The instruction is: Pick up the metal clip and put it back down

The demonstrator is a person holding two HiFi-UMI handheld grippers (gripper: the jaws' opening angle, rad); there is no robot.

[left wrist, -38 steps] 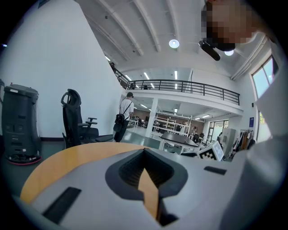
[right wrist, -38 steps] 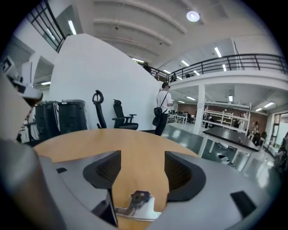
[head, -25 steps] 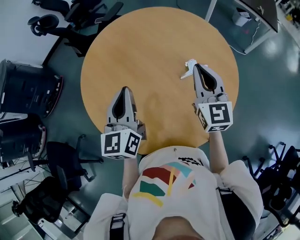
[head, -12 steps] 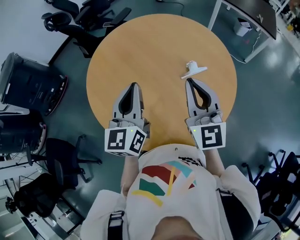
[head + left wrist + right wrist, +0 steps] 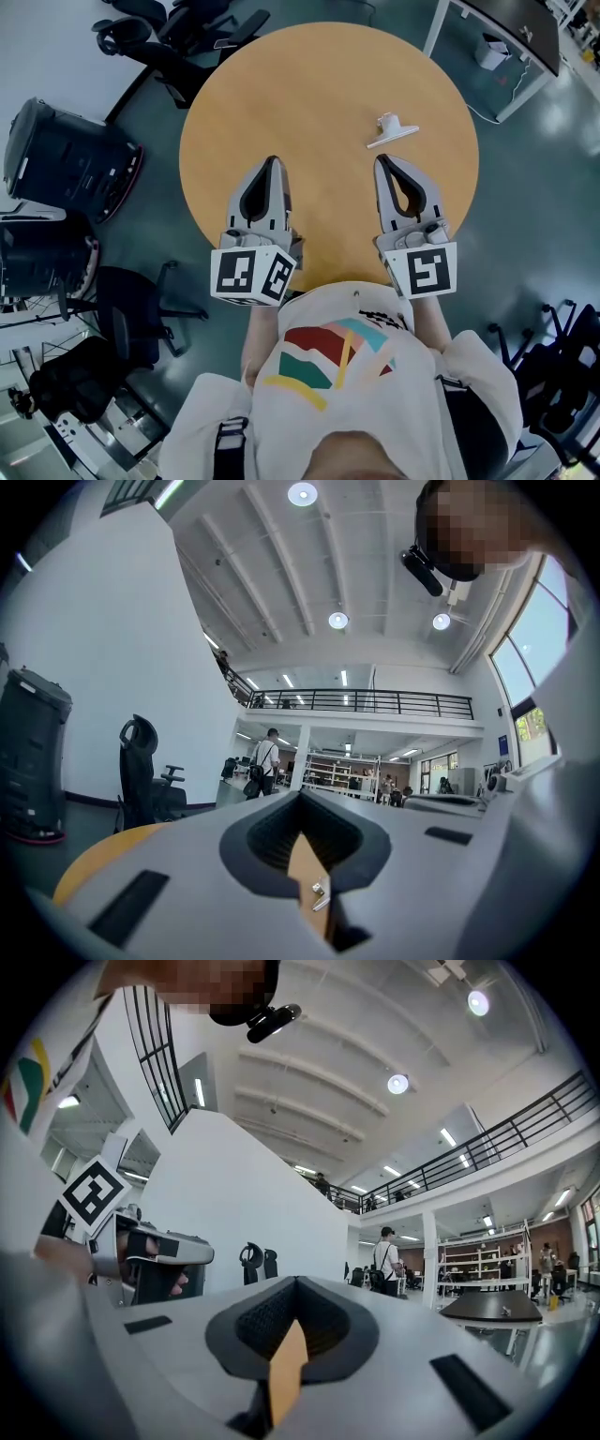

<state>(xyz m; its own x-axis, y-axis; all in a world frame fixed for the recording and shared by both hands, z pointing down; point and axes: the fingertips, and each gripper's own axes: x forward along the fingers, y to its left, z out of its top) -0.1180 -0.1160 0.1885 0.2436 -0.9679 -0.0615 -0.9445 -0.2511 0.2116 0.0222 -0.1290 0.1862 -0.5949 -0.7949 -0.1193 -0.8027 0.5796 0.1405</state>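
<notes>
Sitting on the floor at frame left is a black bin (image 5: pixel 66 159), w/ office chairs (image 5: pixel 178 37) at upper left, both off the round wooden worktop (image 5: pixel 309 84). Left gripper (image 5: pixel 273 160) is at lower centre-left over the worktop's near part. Its fingers are pressed together to a point w/ nothing btwn them, and its marker cube hangs over the near edge. Right gripper (image 5: pixel 380 159) is level w/ the left one at lower centre-right, well apart from it. Its fingers are likewise pressed together & empty; the right gripper view shows only a thin wedge of worktop btwn them. Metal clip (image 5: pixel 392 131) lies on the worktop at upper centre-right, near the right gripper's tips & just above them in frame, touching neither gripper. Desk (image 5: pixel 506 37) w/ white legs fills the upper right corner.
</notes>
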